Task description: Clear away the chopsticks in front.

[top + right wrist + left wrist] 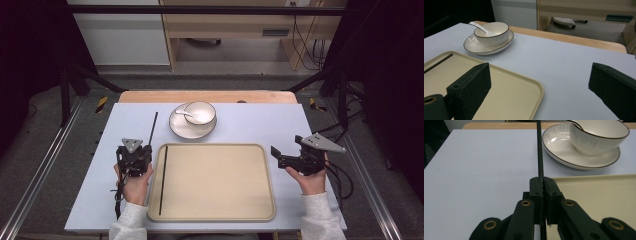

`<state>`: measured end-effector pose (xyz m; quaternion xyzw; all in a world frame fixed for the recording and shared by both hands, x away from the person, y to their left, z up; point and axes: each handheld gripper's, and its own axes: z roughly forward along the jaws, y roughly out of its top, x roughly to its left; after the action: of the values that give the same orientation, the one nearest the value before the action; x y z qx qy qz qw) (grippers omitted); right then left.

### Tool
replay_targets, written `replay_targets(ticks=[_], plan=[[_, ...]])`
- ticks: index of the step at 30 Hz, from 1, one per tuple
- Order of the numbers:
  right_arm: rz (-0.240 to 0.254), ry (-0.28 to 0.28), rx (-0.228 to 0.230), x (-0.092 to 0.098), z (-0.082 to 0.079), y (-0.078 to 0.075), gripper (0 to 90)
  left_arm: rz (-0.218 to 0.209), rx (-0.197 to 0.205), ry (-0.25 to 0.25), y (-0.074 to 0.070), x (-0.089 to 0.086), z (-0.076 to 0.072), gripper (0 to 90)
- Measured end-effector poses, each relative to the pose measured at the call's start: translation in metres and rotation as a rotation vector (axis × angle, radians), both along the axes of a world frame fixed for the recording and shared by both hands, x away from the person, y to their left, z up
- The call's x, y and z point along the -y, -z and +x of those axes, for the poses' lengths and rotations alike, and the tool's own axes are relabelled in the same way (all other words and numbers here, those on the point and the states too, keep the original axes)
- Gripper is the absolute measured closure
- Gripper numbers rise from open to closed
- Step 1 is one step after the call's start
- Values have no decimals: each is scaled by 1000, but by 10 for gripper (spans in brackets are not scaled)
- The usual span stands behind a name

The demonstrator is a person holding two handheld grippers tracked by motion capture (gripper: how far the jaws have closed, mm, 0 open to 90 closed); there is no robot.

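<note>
My left gripper [147,147] is shut on a thin black chopstick [153,127] that points away from me toward the table's far side, just left of the tray. In the left gripper view the chopstick [539,150] runs straight up from between the closed jaws of the left gripper [542,180]. A second black chopstick [163,180] lies along the left inner edge of the beige tray [215,180]. Off the tray's right edge, a hand holds my right gripper [286,146] open above the table with nothing between its fingers; it is wide apart in its own view [540,72].
A white bowl [201,111] with a white spoon [183,114] in it stands on a white plate [186,131] behind the tray. The pale blue table top [260,122] ends at a wooden strip at the back. Dark frame posts flank the table.
</note>
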<state>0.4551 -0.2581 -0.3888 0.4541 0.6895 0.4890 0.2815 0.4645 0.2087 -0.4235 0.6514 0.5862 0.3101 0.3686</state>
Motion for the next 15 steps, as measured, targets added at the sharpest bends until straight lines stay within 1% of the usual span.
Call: replay_targets(ticks=[1,6,9,14,15], plan=[[0,-1,-2,0,0,0,47,-9,5,-1,1,2,-2,854],[0,-1,0,-1,0,0,47,-17,7,8,6,15,-13,854],[1,-2,-3,-1,-1,0,47,-47,5,13,10,21,-20,854],[-2,-3,1,-1,-1,-1,47,-62,-4,19,18,29,-32,854],[0,-2,1,-1,-1,-1,47,-72,-5,21,21,31,-36,854]])
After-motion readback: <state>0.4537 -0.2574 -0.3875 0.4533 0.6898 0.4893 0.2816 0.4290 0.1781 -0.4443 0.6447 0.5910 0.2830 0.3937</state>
